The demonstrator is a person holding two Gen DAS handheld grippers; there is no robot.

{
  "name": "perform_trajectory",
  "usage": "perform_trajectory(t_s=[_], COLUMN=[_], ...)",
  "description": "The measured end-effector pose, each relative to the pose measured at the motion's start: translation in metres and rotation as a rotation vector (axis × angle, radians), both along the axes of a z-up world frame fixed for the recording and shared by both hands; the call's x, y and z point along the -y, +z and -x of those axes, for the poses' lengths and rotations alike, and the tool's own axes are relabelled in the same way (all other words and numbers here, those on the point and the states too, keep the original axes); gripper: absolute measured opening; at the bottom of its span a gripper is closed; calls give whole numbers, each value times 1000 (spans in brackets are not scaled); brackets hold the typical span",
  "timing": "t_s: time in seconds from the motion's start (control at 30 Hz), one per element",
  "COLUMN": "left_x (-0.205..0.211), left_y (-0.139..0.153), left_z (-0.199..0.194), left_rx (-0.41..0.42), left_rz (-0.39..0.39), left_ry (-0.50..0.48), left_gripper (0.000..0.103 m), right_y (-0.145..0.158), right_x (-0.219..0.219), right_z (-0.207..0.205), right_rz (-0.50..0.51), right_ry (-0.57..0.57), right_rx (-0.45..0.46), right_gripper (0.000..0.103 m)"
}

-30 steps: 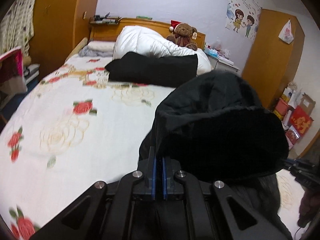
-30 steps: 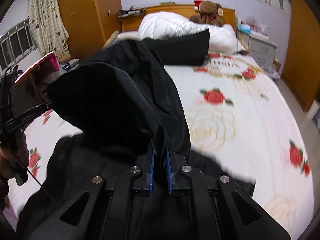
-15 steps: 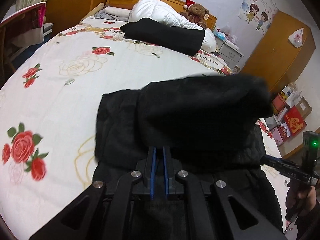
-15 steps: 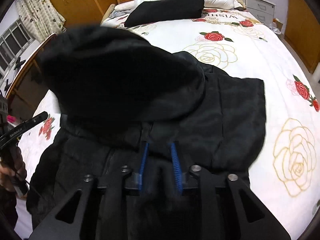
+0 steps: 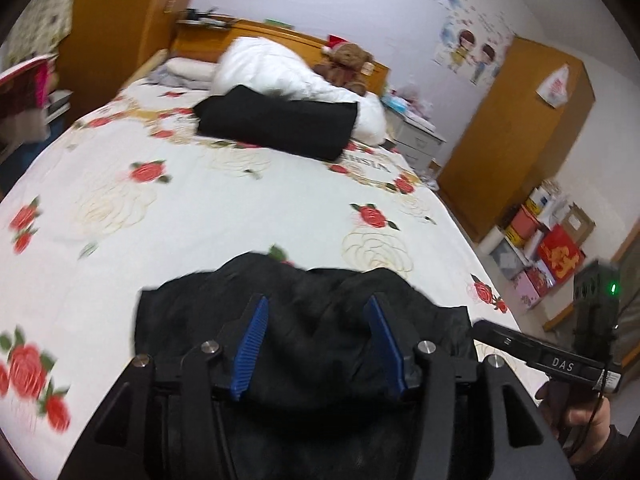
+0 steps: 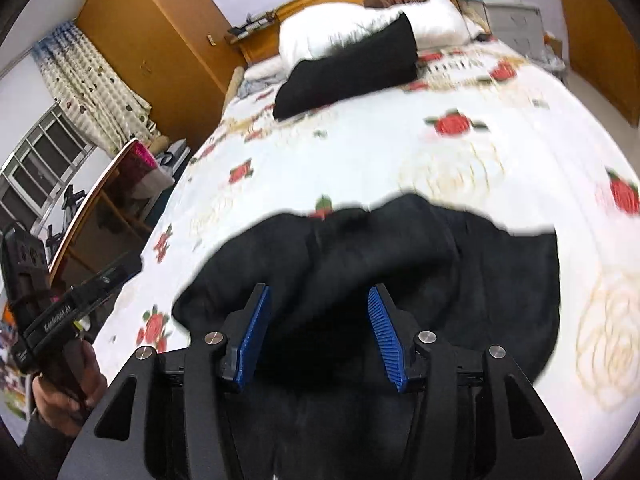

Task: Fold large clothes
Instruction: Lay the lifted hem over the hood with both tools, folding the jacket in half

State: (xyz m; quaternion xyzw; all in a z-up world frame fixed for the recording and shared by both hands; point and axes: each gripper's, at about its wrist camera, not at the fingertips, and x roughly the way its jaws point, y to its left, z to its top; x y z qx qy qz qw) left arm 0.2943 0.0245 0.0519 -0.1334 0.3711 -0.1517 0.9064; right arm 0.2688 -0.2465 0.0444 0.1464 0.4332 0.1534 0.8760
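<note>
Both claws have let go since half a second ago: left claw [image 5: 316, 344] and right claw [image 6: 318, 338] gape empty over the black jacket [image 6: 400, 264], now folded widthwise across the bed [image 6: 360, 152] just below both.

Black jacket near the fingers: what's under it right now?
The black jacket lies on the rose-print bedsheet, which shows all around it. Anything beneath the jacket itself is covered and cannot be seen.
</note>
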Motion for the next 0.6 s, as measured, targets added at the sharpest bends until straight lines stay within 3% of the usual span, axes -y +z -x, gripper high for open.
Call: perform_trajectory(t_s=[0.13,0.3,0.37,0.43,0.6], left_x=[19,20,12,8,3], left_y=[-33,-116,-144,-149,-133], left_z=[-18,9,19,27,33], left_rx=[-64,-220,-278,-292,-284], left_rz=[-25,-63,-22,4,21], left_ry=[-38,-58,-37,-16,9], left_gripper=[54,55,59,60,61], right_y=[-8,-79,-110,-128,-111], right_x=[-17,-26,-25,-20,-14], right_z=[-19,-4,7,17,24], right_rz=[45,74,82,49,22], right_ry=[10,51,55,43,23], right_rx=[12,-158,-234,-268,-250], right_gripper=[51,51,51,51,51])
